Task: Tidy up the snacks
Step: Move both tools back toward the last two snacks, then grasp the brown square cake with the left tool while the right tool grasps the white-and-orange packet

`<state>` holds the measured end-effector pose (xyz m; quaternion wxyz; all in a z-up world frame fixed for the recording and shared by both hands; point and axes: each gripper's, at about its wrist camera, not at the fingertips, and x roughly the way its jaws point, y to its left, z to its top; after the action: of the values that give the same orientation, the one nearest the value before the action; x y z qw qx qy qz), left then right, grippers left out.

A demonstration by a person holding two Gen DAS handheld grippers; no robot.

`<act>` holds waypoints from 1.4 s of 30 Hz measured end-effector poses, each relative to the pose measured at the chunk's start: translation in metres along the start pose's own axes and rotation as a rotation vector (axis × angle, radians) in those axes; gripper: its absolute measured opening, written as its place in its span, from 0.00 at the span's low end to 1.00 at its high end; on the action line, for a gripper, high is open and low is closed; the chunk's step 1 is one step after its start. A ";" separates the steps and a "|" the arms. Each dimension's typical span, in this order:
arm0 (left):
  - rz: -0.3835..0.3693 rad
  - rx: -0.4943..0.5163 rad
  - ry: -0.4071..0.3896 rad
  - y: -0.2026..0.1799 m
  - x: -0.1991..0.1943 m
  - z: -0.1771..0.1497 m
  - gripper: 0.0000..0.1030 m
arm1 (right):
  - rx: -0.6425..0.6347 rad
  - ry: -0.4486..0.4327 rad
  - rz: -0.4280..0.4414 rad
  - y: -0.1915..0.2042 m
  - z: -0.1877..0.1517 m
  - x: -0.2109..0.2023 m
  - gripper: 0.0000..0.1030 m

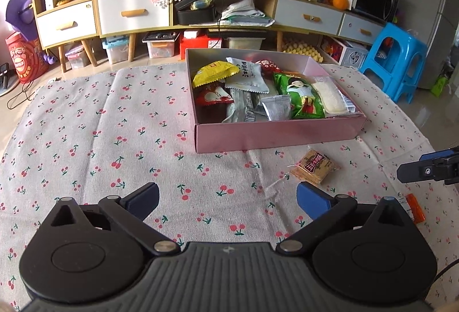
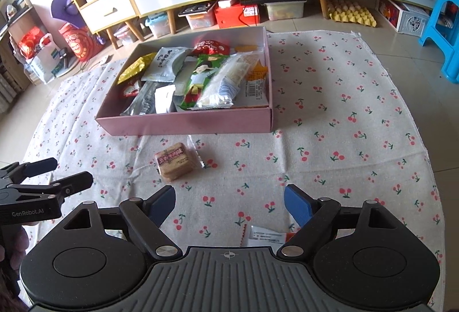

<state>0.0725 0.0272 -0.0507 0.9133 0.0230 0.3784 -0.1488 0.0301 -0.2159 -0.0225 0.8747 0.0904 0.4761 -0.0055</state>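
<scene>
Two snacks are left on the cherry-print cloth (image 2: 330, 111): a brown biscuit packet (image 2: 173, 161) just before the pink box (image 2: 183, 124), and an orange-and-white packet (image 2: 265, 236) under the right gripper (image 2: 229, 205). Most snacks already lie in the box. Both the right and the left gripper (image 1: 228, 201) gape wide, holding nothing

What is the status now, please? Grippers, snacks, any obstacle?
Left gripper open, empty; right gripper open, empty. Biscuit packet and orange-and-white packet lie on cloth, outside pink box. Nothing blocking.
</scene>
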 end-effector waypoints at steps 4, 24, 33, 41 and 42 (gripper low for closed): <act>-0.027 0.073 -0.030 -0.017 0.007 -0.005 0.99 | -0.044 0.026 -0.011 -0.011 -0.011 -0.001 0.82; -0.058 0.242 0.013 -0.053 0.052 -0.014 0.99 | -0.581 0.145 -0.016 -0.021 -0.055 0.025 0.88; -0.031 0.207 -0.002 -0.057 0.061 -0.005 0.99 | -0.461 0.093 -0.021 -0.034 -0.034 0.040 0.89; -0.016 0.177 -0.014 -0.055 0.061 0.001 0.89 | -0.377 0.099 -0.067 -0.043 -0.025 0.045 0.87; -0.021 0.180 -0.013 -0.055 0.061 0.002 0.86 | -0.368 0.105 -0.069 -0.044 -0.024 0.045 0.87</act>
<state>0.0985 -0.0416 -0.0882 0.9083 0.1002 0.3579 -0.1919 0.0299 -0.2515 -0.0794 0.8498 -0.0873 0.5168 0.0563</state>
